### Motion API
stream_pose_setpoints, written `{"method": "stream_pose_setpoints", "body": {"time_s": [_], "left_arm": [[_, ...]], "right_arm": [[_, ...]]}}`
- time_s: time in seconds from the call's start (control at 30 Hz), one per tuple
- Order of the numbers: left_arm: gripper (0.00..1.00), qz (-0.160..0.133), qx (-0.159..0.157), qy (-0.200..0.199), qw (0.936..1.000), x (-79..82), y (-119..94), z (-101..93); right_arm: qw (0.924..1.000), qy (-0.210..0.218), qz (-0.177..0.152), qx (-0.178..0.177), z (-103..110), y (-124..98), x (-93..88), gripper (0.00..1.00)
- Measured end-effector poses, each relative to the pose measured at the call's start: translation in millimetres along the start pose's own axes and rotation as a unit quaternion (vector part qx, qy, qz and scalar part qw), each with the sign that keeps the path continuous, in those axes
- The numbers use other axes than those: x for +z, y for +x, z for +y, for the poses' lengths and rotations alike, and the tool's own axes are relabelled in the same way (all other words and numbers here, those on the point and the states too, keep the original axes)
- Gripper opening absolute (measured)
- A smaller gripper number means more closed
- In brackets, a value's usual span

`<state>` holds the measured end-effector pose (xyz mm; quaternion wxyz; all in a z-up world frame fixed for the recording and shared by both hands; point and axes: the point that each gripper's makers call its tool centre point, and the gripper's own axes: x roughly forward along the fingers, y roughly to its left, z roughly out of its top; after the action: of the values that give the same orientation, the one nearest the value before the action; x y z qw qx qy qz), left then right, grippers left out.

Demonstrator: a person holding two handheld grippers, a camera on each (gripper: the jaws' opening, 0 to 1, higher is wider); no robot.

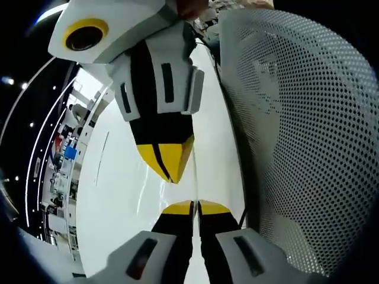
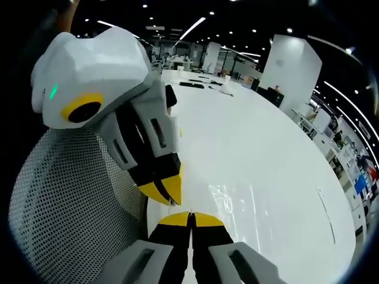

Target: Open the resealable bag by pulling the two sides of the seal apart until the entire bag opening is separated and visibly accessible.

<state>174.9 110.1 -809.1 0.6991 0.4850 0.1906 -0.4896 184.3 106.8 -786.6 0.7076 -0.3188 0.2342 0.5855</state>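
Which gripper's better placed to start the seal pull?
Right, marginally. Both are shut, tips nearly meeting. In the right gripper view the clear bag glints just past the right gripper; the left gripper sits beside it. Whether either grips the film is unclear.

A long white tabletop (image 2: 266, 160) runs off into a big open office, a perforated mesh chair back (image 1: 302, 130) at its edge, dark ceiling with strip lights (image 2: 192, 26) overhead.
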Motion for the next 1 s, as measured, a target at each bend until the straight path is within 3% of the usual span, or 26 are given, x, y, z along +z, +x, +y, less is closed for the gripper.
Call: {"method": "stream_pose_setpoints", "body": {"time_s": [0.43,0.73,1.0], "left_arm": [[0.0,-0.019,-0.008,-0.018,0.9996,11.7,-3.4,-0.6],[0.0,-0.028,-0.012,-0.044,0.9986,10.8,1.2,-7.6],[0.0,-0.029,-0.004,-0.054,0.9981,9.2,1.9,-3.1]], "right_arm": [[0.9974,0.047,-0.02,-0.05,-30.1,-7.6,6.9,0.0],[0.9882,0.106,-0.046,-0.101,-56.2,-18.0,9.5,0.0],[0.9879,0.1,-0.052,-0.107,-59.1,-19.3,14.8,0.0]]}}
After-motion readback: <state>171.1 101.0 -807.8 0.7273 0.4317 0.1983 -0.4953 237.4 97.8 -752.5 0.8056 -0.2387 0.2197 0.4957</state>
